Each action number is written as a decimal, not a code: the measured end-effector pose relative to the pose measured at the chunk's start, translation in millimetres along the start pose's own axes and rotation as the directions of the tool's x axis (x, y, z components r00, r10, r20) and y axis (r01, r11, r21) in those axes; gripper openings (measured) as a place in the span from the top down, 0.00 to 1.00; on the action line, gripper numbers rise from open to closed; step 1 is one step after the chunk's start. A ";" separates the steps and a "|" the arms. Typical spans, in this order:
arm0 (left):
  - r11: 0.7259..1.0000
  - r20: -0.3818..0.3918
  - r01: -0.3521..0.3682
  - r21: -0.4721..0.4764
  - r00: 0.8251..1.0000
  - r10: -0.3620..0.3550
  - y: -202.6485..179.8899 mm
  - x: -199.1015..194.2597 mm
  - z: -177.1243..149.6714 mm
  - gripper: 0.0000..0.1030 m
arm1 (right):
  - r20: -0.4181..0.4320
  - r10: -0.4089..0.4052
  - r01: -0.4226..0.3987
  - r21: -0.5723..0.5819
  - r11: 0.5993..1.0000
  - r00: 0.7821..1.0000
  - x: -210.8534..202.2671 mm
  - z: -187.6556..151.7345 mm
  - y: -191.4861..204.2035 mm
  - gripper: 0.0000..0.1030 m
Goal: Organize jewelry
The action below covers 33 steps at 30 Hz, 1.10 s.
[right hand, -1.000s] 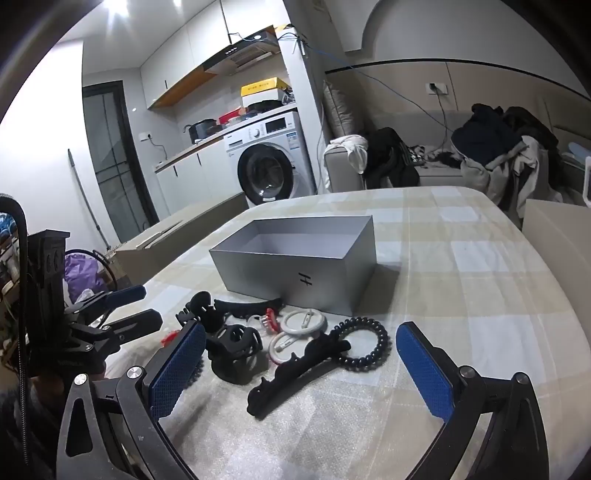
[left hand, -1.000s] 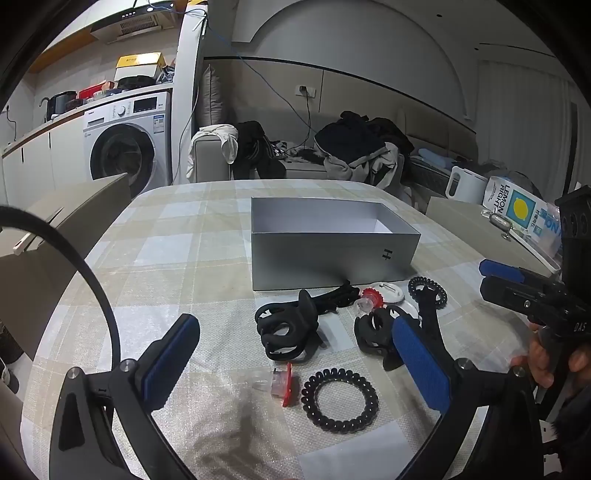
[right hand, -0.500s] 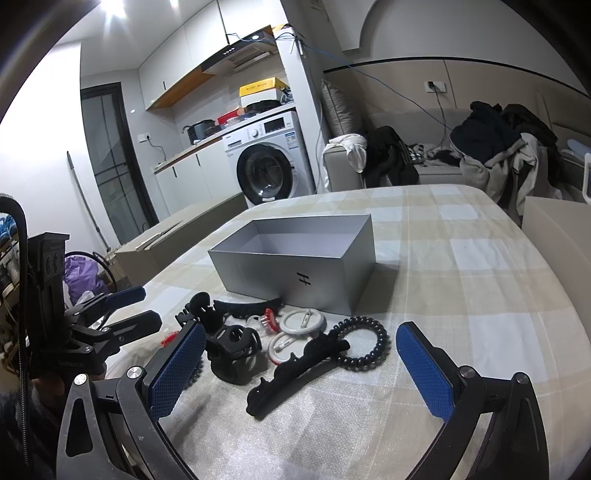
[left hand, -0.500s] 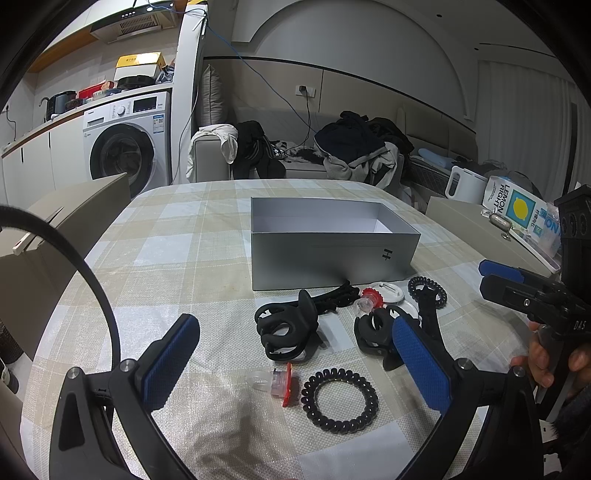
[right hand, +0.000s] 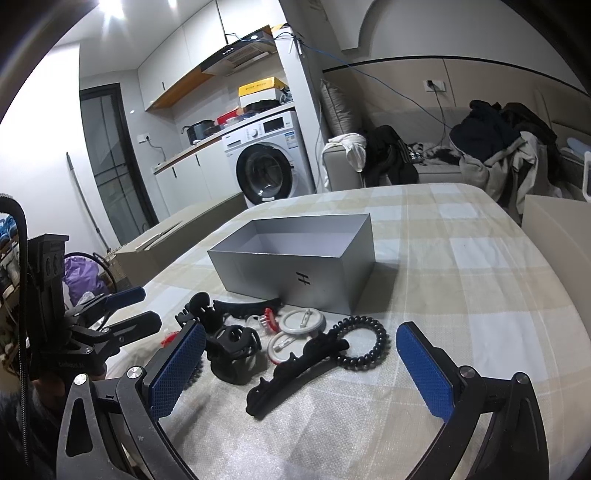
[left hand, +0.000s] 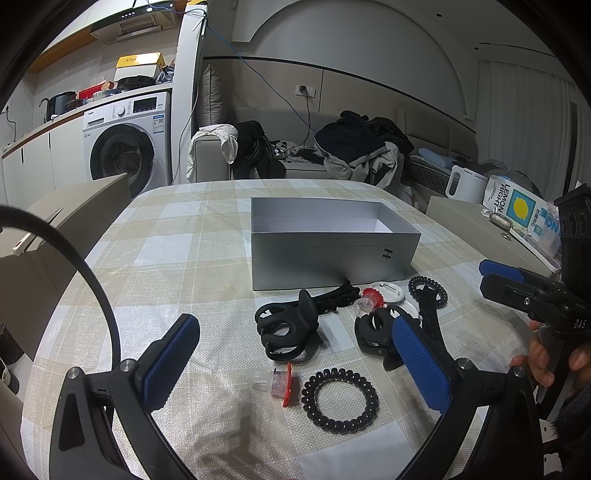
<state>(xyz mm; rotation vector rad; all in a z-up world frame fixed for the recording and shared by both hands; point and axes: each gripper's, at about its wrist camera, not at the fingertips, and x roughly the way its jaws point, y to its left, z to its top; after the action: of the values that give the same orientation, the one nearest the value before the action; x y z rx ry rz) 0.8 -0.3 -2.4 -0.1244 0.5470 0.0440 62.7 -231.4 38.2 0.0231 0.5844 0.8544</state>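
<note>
A grey box [left hand: 334, 260] stands open on the checked bench [left hand: 166, 258]. Just before it lie black claw clips [left hand: 286, 332], a coil tie [left hand: 340, 400], a second coil [right hand: 364, 347], white rings [right hand: 301, 321] and a long clip [right hand: 295, 369]; the small red piece [left hand: 282, 382] may be plastic. Left gripper [left hand: 295, 369] and right gripper [right hand: 299, 373] hover with fingers spread, empty.

Indoor scene under cool, even ceiling light; strong fisheye distortion.
A ceiling lamp [right hand: 110, 6] flares at upper left of the right wrist view, washing out the near left wall. The box [left hand: 332, 254] casts a soft shadow to its right; a broad, faint shadow lies on the near tablecloth [left hand: 221, 435]. Black vignette rings both views; edges bend and soften, centres stay sharp.
</note>
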 end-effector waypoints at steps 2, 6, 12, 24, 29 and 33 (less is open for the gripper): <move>1.000 -0.001 0.000 0.000 1.000 0.000 -0.2 -0.2 0.3 0.01 | -0.001 0.000 0.000 0.001 1.000 1.000 -0.2 0.2 -0.2 0.00; 1.000 0.000 -0.001 0.000 1.000 0.001 -0.2 0.1 0.0 0.01 | -0.002 0.000 0.000 0.001 1.000 1.000 0.3 0.2 -0.4 0.00; 1.000 0.000 0.000 0.000 1.000 0.000 -0.1 0.0 0.0 0.01 | -0.001 -0.001 0.001 0.004 1.000 1.000 -0.3 -1.2 -0.9 0.00; 1.000 -0.001 -0.001 0.000 1.000 0.001 -0.4 0.1 0.0 0.01 | -0.006 -0.007 0.007 0.010 1.000 1.000 0.5 -2.3 -2.7 0.00; 1.000 -0.001 -0.002 0.000 1.000 0.002 -0.3 -1.7 0.3 0.01 | -0.035 -0.029 0.030 0.020 0.999 0.999 5.1 -2.3 -4.0 0.00; 1.000 -0.012 0.000 -0.004 1.000 0.000 3.5 -0.3 -0.9 0.01 | -0.096 -0.034 0.035 0.009 0.999 0.995 11.0 1.6 -1.8 0.00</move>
<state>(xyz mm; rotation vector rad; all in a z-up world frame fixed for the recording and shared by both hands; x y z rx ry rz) -0.3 3.0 -3.4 -0.1289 0.5590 0.0448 70.4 -224.4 33.9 -0.0182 0.6773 0.8218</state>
